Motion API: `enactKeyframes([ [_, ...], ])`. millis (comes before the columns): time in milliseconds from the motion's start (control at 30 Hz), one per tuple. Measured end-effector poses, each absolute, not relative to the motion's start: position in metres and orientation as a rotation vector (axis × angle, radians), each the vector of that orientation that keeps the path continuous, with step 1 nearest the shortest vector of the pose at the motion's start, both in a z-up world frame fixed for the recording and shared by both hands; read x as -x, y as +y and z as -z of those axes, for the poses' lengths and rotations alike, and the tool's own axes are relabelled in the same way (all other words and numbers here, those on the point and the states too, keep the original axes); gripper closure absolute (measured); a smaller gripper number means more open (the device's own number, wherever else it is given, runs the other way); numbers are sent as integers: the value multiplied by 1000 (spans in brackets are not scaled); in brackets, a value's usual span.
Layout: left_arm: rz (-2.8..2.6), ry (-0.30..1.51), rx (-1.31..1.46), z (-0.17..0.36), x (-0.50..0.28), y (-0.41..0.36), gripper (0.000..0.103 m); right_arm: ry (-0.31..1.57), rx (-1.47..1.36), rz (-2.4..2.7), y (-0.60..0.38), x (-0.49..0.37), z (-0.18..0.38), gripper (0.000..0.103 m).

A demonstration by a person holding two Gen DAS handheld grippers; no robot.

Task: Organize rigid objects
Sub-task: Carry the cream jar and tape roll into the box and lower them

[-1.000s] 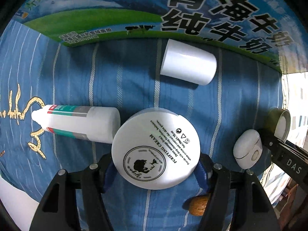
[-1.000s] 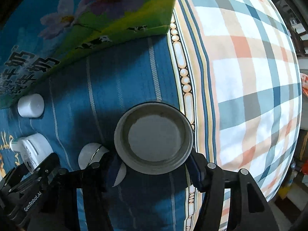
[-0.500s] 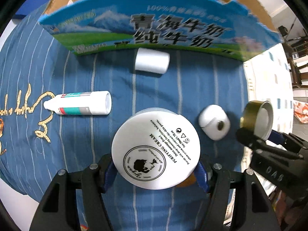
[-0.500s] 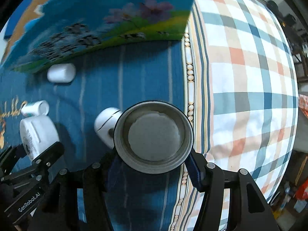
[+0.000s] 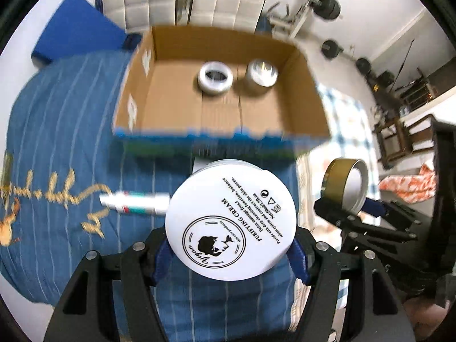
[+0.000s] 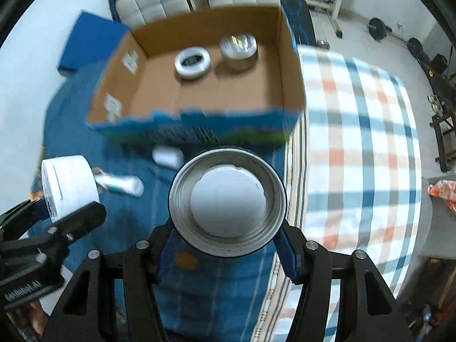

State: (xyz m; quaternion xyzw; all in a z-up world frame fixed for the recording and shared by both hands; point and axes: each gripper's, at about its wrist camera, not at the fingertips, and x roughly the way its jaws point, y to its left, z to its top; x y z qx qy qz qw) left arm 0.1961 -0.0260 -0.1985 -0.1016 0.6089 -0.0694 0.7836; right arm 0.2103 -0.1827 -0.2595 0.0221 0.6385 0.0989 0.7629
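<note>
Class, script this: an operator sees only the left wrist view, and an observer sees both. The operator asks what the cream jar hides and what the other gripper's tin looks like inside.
Operator: My cream jar blocks the blue cloth before the box. Anything there?
Observer: A small white cylinder lies there, just short of the box.
Operator: And the gold tin's inside?
Observer: The right gripper is shut on it; its open face shows a threaded wall and a white liner.

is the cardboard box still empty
No, the cardboard box already holds two things side by side near its far wall, a white ring-shaped roll and a shiny round tin.
</note>
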Motion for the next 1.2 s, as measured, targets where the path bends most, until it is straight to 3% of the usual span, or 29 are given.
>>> enactKeyframes([
  [267, 131, 1262, 222, 180, -292, 8, 38, 1342, -106, -252, -167, -294, 238, 41],
  [767, -9, 1614, 75, 348, -468, 33, 38, 1583, -44, -81, -134, -441, 377, 42],
  [1133, -37, 1714, -50, 393, -502, 21, 38, 1704, -45, -34, -136, -463, 425, 45],
  [1200, -36, 1712, -48, 396, -505, 23, 38, 1719, -40, -26, -137, -463, 432, 53],
])
